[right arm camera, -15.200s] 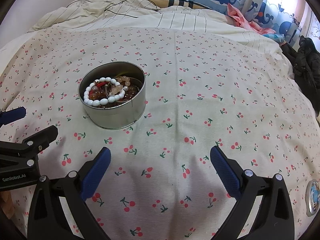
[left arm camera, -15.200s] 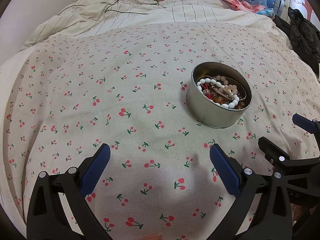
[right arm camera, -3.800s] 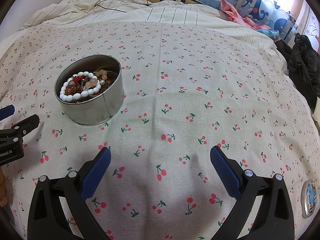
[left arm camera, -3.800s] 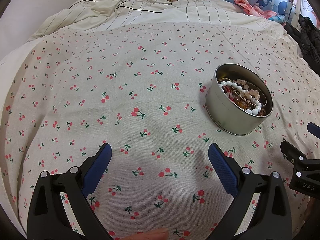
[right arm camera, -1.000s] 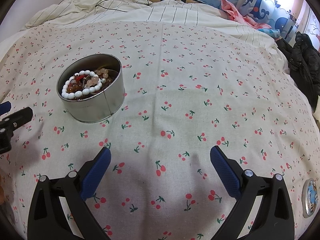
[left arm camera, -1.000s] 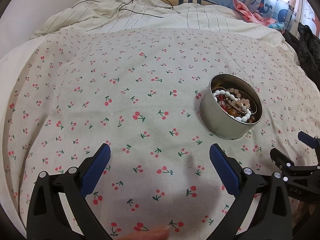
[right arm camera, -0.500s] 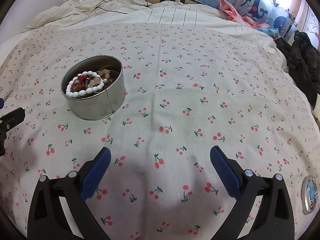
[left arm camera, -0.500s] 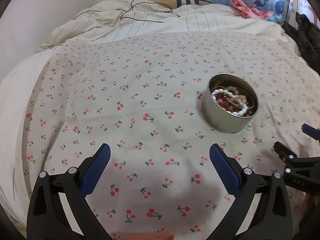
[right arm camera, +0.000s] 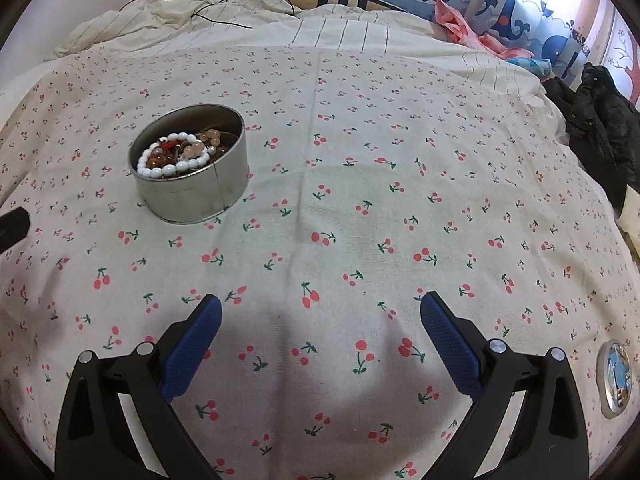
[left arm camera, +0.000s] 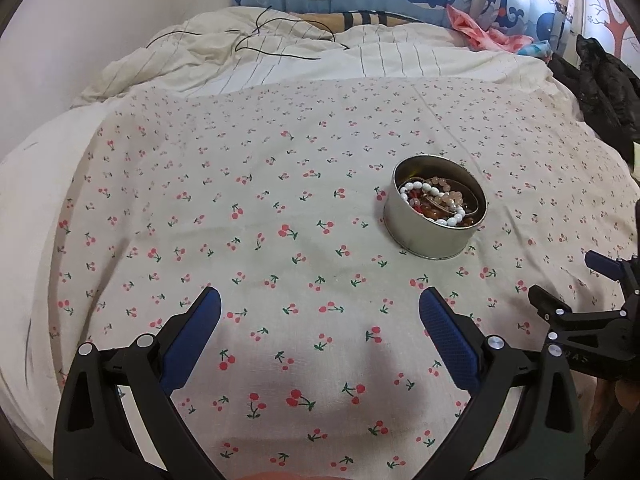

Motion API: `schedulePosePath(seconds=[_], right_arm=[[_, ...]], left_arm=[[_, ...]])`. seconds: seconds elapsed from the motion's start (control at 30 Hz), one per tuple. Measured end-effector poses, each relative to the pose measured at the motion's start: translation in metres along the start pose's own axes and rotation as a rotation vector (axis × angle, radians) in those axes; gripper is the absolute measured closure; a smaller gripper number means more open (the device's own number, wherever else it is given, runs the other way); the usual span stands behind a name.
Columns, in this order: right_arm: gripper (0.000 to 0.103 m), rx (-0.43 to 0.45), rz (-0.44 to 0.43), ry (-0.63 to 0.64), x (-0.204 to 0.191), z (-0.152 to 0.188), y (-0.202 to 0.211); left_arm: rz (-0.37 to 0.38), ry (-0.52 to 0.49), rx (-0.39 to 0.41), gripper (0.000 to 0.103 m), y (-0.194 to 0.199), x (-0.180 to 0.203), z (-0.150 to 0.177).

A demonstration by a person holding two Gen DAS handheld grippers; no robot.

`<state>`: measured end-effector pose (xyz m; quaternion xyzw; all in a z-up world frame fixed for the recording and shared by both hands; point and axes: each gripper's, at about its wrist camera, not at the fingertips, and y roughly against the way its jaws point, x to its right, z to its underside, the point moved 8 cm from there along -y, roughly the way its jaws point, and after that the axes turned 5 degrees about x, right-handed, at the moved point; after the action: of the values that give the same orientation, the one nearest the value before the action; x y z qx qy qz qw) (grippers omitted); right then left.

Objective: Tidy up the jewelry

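Sitting near the middle of the cherry-print cloth (right arm camera: 360, 208), the round metal tin (right arm camera: 192, 196) held the whole heap of jewelry: a white bead bracelet (right arm camera: 172, 167) lay on top, draped toward the near rim, over pinkish and amber beads (left arm camera: 444, 196) and a bit of red. The strands looked light, limp and tangled, so lifting one would likely drag its neighbours; the white bracelet, uppermost and chunky, seemed the best hold, pinched across a single run of beads. Smooth round beads may slip from the pads, and the tin itself looked light enough to shift or tip on the soft bedding.

The left gripper (left arm camera: 316, 308) hovered over bare cloth with the tin ahead and to its right, jaws spread wide and holding nothing. The right gripper (right arm camera: 320, 312) hung likewise, released and empty, the tin ahead to its left. Nothing stood between either gripper and the tin.

Farther out lay a striped duvet (left arm camera: 360, 60) with a black cable (left arm camera: 276, 46), dark clothing (right arm camera: 600, 120) at the right edge, and a small round lid or badge (right arm camera: 614, 384).
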<state>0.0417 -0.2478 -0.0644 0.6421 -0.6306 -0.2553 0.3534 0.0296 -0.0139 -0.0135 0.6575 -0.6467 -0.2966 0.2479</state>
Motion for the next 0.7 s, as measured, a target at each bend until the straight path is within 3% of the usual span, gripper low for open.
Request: schedulePosePath(seconds=[0.23,0.47,0.6,0.7], right_arm=[[0.008,-0.010,-0.008,0.000,-0.004,0.000,-0.004],[0.008,-0.009,-0.008,0.010,-0.007,0.001,-0.002],[0.008,-0.008,-0.006,0.005,-0.005,0.002,-0.001],[0.008,-0.005,-0.005,0.006,-0.004,0.002,0.000]], left_arm=[[-0.032,-0.008,0.088,0.007,0.015,-0.007,-0.011],[-0.057,-0.002,0.127,0.007,0.025,-0.012,-0.017],[-0.042,-0.012,0.129,0.007,0.027,-0.009,-0.016],[0.000,-0.013,0.082,0.008,0.021,-0.003,-0.012]])
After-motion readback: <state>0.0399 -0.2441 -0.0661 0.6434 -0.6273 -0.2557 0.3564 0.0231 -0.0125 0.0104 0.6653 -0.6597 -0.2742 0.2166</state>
